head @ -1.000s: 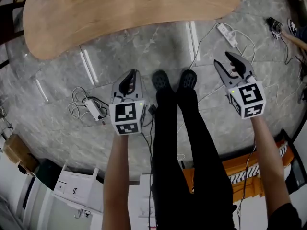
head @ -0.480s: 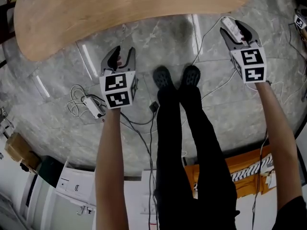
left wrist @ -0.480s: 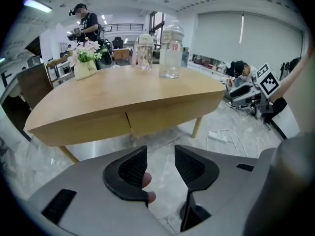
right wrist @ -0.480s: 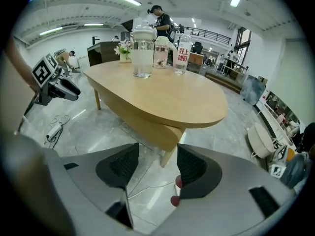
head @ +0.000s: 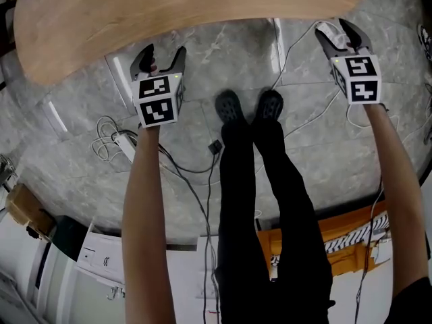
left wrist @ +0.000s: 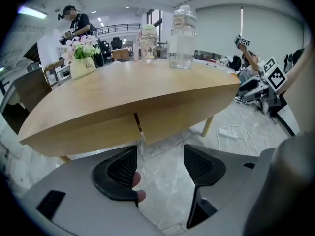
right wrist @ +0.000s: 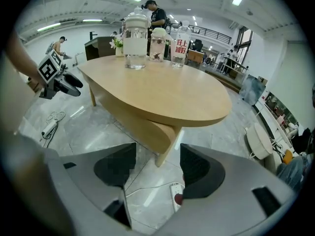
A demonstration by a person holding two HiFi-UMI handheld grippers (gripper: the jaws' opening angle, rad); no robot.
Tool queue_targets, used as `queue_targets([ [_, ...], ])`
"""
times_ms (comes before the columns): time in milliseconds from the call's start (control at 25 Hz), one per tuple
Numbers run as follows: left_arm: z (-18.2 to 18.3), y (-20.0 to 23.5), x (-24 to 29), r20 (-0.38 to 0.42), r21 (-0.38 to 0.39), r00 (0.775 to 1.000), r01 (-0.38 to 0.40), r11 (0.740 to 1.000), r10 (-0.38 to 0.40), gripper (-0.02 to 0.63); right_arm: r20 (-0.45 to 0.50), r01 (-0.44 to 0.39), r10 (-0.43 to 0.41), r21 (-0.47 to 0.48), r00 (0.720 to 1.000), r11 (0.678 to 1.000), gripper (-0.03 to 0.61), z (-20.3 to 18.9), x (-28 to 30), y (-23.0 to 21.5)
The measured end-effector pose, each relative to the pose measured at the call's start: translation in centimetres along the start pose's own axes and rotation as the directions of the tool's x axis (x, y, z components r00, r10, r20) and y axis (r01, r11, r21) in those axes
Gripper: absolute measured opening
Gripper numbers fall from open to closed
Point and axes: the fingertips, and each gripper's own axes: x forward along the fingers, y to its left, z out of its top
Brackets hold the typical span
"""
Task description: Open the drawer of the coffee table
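The light wood coffee table [head: 182, 5] fills the top of the head view. In the left gripper view its front panel [left wrist: 172, 119] under the top is split by a thin vertical seam [left wrist: 139, 127]. My left gripper [head: 162, 54] [left wrist: 160, 168] hangs just before the table's near edge; its jaws have just been opening and stand open with only floor between them. Off the table's right end, my right gripper [head: 337, 31] [right wrist: 157, 173] has also just been opening and is open over a white power strip [right wrist: 175, 194], holding nothing.
Glass jars [left wrist: 180, 33] and a flower pot [left wrist: 82, 65] stand on the tabletop. Cables and a charger [head: 125, 144] lie on the grey marble floor at the left. The person's black shoes [head: 229, 110] stand between the grippers. Other people work in the background.
Both grippers have moved up the picture toward the table's edge and sunk lower. The left jaws went from shut to wide apart; the right jaws spread further.
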Motion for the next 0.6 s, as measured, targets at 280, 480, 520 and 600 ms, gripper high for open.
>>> queue_targets([
  [280,1.2,1.5,2.2,-0.007,-0.005,1.0,-0.024,1.0,0.024,0.322,-0.008,-0.009,0.009,-0.037,1.0,0.999,0.241,0.6,1.1,-0.1],
  [480,2.2,1.1,2.9,0.004,0.022,1.0,-0.01,1.0,0.01,0.322,-0.01,-0.019,0.019,-0.036,1.0,0.999,0.241,1.0,1.7,0.2],
  [520,2.3,0.9,3.0,0.006,0.026,1.0,-0.009,1.0,0.009,0.321,-0.01,-0.017,0.017,-0.034,1.0,0.999,0.241,1.1,1.7,0.2],
  [600,2.6,0.7,3.1,0.008,0.03,1.0,-0.008,1.0,0.007,0.321,-0.012,-0.012,0.012,-0.031,1.0,0.999,0.241,1.0,1.8,0.2],
])
